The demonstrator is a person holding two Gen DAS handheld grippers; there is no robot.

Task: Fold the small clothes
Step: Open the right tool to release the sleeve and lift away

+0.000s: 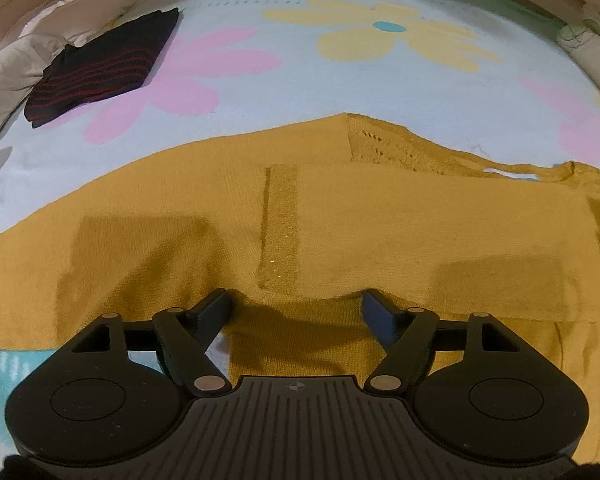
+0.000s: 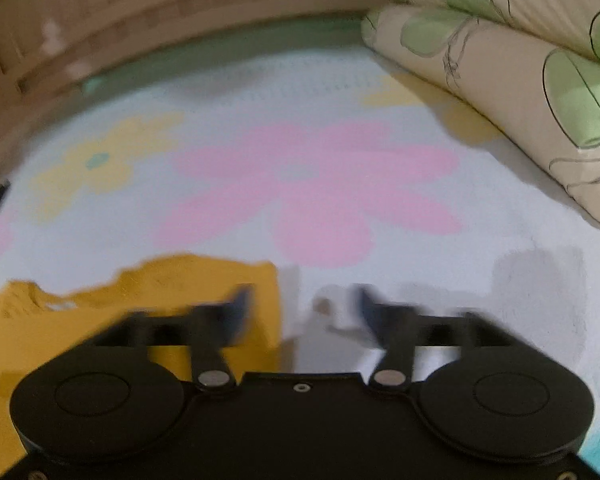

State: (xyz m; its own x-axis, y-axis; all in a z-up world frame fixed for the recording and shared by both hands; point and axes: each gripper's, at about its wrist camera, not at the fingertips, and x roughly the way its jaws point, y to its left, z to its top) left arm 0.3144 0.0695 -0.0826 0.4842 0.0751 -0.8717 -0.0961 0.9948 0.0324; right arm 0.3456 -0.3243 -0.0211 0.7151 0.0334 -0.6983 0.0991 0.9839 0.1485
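A mustard-yellow knit sweater [image 1: 340, 216] lies flat on the flowered blanket [image 1: 260, 80], with one sleeve folded across its body. My left gripper [image 1: 296, 308] is open, its fingers low over the sweater's near edge and holding nothing. In the blurred right wrist view, my right gripper [image 2: 300, 312] is open and empty, just past the sweater's right edge [image 2: 160, 292], with its left finger [image 2: 236, 312] over the yellow cloth and its right finger over the blanket [image 2: 380, 160].
A folded dark garment with red stripes [image 1: 100, 68] lies at the far left of the blanket. Rolled cream bedding with green flowers [image 2: 520, 80] lines the right side. A wooden headboard [image 2: 180, 8] runs along the far edge. Crumpled pale bedding [image 1: 16, 60] is at the far left.
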